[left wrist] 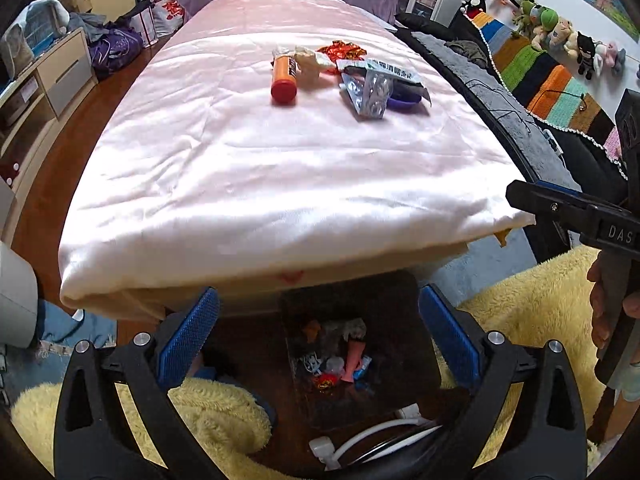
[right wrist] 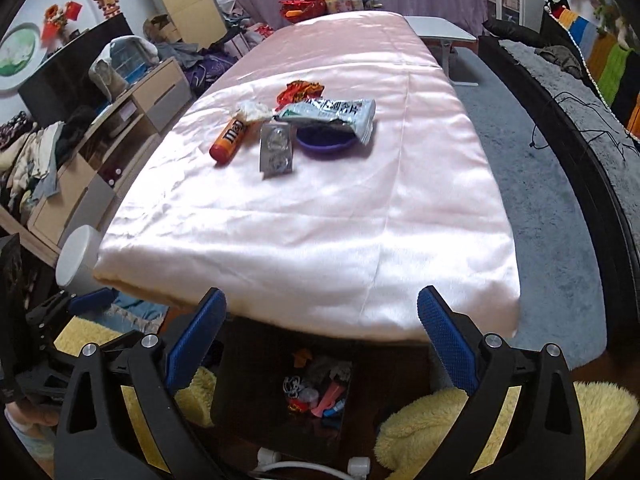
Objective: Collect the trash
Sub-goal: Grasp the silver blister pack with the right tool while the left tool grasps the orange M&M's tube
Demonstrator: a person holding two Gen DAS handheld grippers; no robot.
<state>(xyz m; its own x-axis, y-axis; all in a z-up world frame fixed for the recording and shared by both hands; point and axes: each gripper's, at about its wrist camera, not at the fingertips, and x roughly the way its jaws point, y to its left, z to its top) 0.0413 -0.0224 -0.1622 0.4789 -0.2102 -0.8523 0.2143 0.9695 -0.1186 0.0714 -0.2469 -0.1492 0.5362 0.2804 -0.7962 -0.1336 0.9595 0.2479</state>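
Trash lies in a cluster on the pink-covered table (left wrist: 280,168) (right wrist: 320,220): an orange tube with a red cap (left wrist: 285,76) (right wrist: 232,139), a crumpled tissue (left wrist: 308,62) (right wrist: 254,110), a red wrapper (left wrist: 344,50) (right wrist: 300,90), a silver blister pack (left wrist: 370,94) (right wrist: 276,148), a grey-white snack bag (left wrist: 390,70) (right wrist: 332,114) and a purple dish (left wrist: 404,100) (right wrist: 326,144). A dark bin (left wrist: 360,360) (right wrist: 280,392) with several scraps stands on the floor below the table's near edge. My left gripper (left wrist: 318,334) and right gripper (right wrist: 320,336) are open and empty above the bin.
A yellow fluffy rug (left wrist: 532,320) (right wrist: 440,432) lies around the bin. A dark sofa (left wrist: 500,92) (right wrist: 580,120) runs along the right. Drawers and clutter (left wrist: 52,80) (right wrist: 120,120) stand left. A white cable (left wrist: 380,432) lies near the bin. The right gripper's body (left wrist: 580,216) shows at right.
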